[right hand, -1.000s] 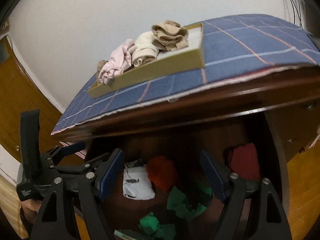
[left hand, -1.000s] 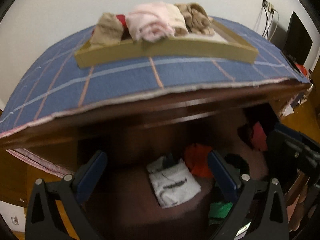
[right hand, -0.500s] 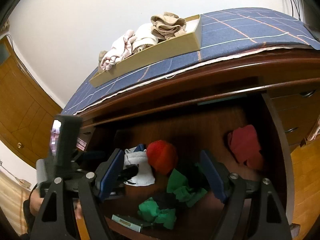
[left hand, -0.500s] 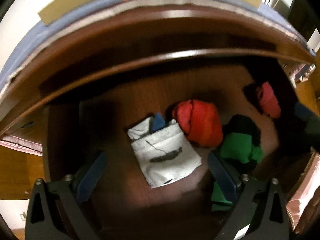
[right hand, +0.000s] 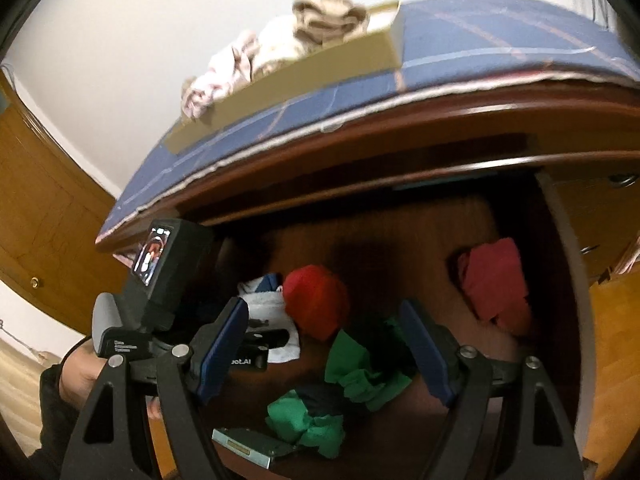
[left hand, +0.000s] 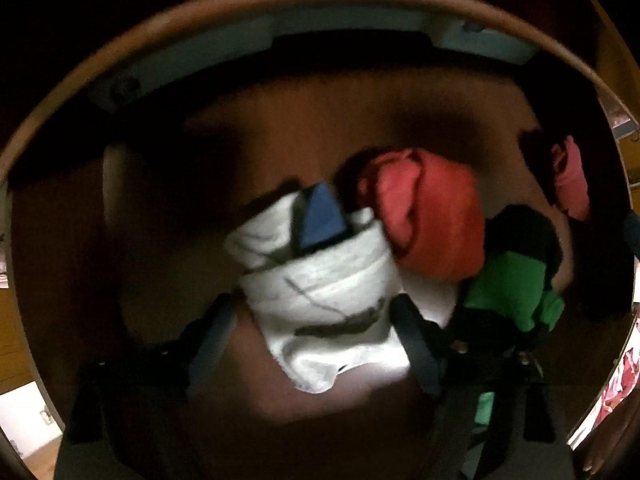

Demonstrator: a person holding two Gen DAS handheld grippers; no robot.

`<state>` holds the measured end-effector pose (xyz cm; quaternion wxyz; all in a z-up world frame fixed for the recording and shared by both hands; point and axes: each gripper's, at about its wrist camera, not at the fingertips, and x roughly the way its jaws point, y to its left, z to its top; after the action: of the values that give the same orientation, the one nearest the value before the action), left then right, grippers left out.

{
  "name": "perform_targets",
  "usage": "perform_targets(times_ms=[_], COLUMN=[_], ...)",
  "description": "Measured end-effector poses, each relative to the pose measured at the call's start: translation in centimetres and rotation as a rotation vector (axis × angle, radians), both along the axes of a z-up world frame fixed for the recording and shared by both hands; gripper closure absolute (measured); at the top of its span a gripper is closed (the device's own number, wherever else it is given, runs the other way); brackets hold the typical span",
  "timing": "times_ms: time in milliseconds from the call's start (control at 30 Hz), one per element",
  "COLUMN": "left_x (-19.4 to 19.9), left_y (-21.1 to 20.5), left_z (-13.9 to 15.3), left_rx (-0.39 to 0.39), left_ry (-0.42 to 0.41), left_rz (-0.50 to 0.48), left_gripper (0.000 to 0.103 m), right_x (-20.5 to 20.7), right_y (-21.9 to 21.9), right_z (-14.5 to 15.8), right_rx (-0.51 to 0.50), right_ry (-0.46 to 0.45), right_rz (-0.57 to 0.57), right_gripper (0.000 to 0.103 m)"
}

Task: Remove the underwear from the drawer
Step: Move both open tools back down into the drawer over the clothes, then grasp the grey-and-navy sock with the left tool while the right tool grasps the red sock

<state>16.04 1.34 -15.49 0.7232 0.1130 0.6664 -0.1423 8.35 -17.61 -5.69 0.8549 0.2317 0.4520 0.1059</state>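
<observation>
white underwear (left hand: 320, 300) | between closing left gripper (left hand: 316, 344) fingers | in drawer (left hand: 168, 264)

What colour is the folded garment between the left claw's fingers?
White with dark markings, clearest in the left wrist view.

A shallow tan cardboard tray (right hand: 304, 76) is resting on a blue checked cloth (right hand: 472, 44); a white wall (right hand: 132, 28) and orange-brown wooden door (right hand: 36, 208) are standing behind.
</observation>
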Motion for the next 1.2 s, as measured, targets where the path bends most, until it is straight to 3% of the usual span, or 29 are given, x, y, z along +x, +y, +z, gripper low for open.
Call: perform_targets(times_ms=[67, 200, 300, 367, 467, 867, 1000, 1100, 1200], left_x=[0.0, -0.5, -0.9, -1.3, -1.5, -8.0, -8.7, -8.4, -8.2], left_y=[0.6, 1.5, 1.9, 2.0, 1.7, 4.2, 6.2, 7.3, 8.8], left_z=[0.0, 0.3, 0.5, 0.7, 1.0, 3.1, 4.1, 3.9, 5.6], left_rx=[-0.011, 0.005, -0.002, -0.019, -0.032, -0.084, -0.149, -0.155, -0.157], left_ry=[0.003, -0.025, -0.043, -0.057, -0.081, -0.261, -0.281, -0.305, -0.327], left_rz=[-0.005, -0.043, -0.053, -0.054, -0.05, 0.034, 0.085, 0.101, 0.109], left_gripper=[0.031, 0.042, 0.055, 0.071, 0.083, 0.088, 0.088, 0.088, 0.088], right_x=[1.3, 3.5, 4.9, 5.3, 6.0, 8.2, 8.9, 9.1, 9.2], right_y=[0.6, 3.2, 4.7, 5.5, 6.9, 8.7, 9.7, 10.5, 11.1], right_z=[-0.5, -1.2, -2.2, -2.8, -3.5, -6.1, -5.8, -5.8, -5.8], right_rx=[-0.009, -0.131, -0.14, -0.168, -0.205, -0.273, -0.377, -0.465, -0.539], right_ry=[0.039, 0.089, 0.141, 0.162, 0.193, 0.291, 0.289, 0.281, 0.263], right_rz=[0.042, 0.167, 0.259, 0.3, 0.361, 0.441, 0.469, 0.486, 0.505], right_gripper=[0.023, 0.023, 0.023, 0.023, 0.023, 0.023, 0.023, 0.023, 0.023])
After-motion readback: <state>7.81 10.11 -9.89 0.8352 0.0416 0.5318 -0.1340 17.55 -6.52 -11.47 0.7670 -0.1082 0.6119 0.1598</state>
